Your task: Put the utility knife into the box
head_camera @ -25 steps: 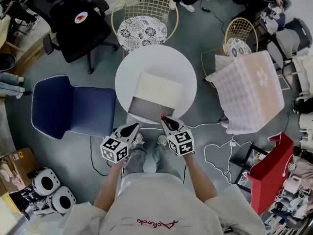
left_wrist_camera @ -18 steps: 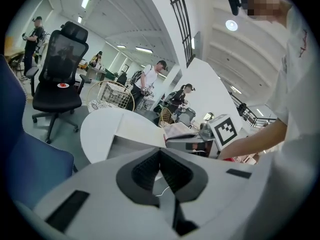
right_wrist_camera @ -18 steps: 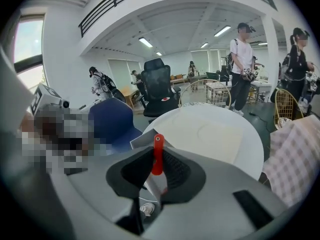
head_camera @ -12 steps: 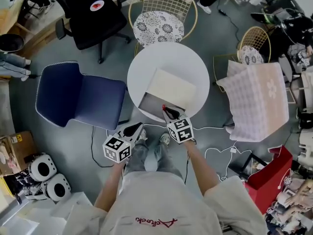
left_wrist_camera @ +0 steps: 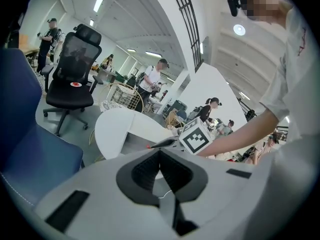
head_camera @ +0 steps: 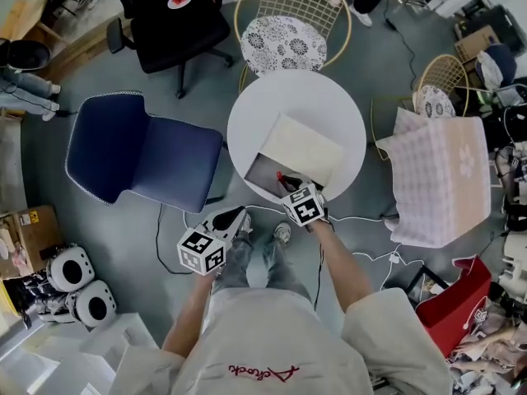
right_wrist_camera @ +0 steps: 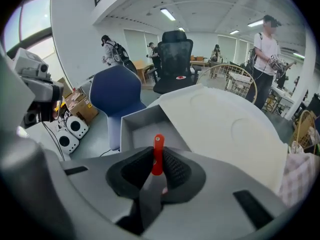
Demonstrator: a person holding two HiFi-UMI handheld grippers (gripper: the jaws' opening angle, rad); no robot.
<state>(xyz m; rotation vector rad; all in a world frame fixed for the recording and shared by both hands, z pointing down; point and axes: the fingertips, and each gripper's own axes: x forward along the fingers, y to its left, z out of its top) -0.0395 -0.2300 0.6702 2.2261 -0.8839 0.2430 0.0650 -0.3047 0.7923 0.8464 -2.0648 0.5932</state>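
Right gripper (head_camera: pixel 285 183) has pushed forward — it's over the box's (head_camera: pixel 262 171) open grey tray now, jaws clamped on the red utility knife (right_wrist_camera: pixel 158 156), its tip poking out above the tray. Left gripper (head_camera: pixel 233 218) still hangs back, short of the box — jaws together, empty.

Bright, even indoor light from long white ceiling strip lamps (right_wrist_camera: pixel 167 14); faint shadows; heavy fisheye bending, black corners in gripper views.
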